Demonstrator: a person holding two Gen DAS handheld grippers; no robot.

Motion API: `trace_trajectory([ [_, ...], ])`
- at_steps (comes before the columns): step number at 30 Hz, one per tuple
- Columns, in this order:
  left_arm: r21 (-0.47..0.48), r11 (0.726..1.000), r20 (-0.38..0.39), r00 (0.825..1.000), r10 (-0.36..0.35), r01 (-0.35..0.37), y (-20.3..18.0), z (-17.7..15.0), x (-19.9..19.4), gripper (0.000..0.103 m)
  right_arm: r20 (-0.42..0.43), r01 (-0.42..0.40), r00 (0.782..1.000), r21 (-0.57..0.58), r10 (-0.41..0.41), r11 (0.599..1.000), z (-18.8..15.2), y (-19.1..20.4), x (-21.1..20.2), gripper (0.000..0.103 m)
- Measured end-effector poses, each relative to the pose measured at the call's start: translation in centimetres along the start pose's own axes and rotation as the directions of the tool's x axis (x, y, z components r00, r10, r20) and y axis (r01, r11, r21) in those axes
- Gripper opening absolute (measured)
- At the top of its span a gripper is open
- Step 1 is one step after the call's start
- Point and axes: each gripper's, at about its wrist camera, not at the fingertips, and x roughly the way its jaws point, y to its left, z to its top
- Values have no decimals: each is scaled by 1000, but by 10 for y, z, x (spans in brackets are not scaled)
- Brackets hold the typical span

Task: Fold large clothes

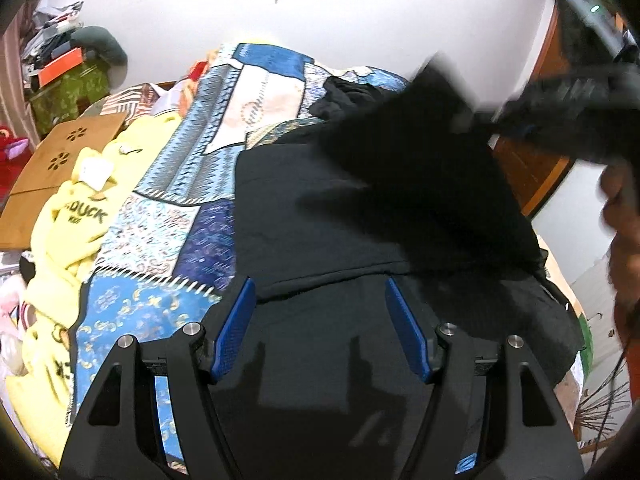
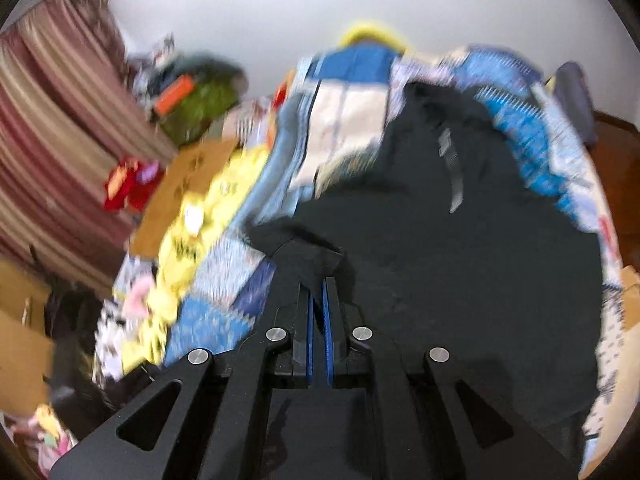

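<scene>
Black garment on the patchwork quilt, long axis running away beneath the wide-open, empty left gripper; right gripper pinches a raised fold.

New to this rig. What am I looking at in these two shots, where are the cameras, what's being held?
There is no robot arm. A person carries a two-finger tool in each hand, and each tool has a fisheye camera looking forward along its fingers, so the black forks with blue pads at the bottom of each picture are the tools themselves.

The left wrist view shows the left tool open and empty, over a black garment spread on a blue patchwork quilt. A yellow garment lies off to the side.

The right wrist view is motion-blurred. The right tool is closed, apparently pinching a fold of the same black garment. In the left view that tool appears upper right, lifting a flap of it.
</scene>
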Motion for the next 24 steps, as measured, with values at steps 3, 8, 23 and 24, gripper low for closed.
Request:
trace_trajectory([
  [3, -25, 1000, -5, 1000, 17, -17, 14, -6, -2, 66, -95, 11, 995, -38, -15, 999, -19, 13, 38, 4],
  [8, -105, 994, -42, 999, 4, -9, 37, -16, 0, 66, -211, 20, 977, -84, -37, 996, -45, 20, 72, 9],
  [23, -210, 972, -135, 982, -134, 103, 24, -25, 28, 66, -225, 42, 971, -168, -80, 985, -69, 16, 25, 39],
  [24, -219, 969, -141, 979, -147, 114, 21, -24, 33, 66, -200, 62, 975, -175, -97, 983, -68, 12, 20, 39],
])
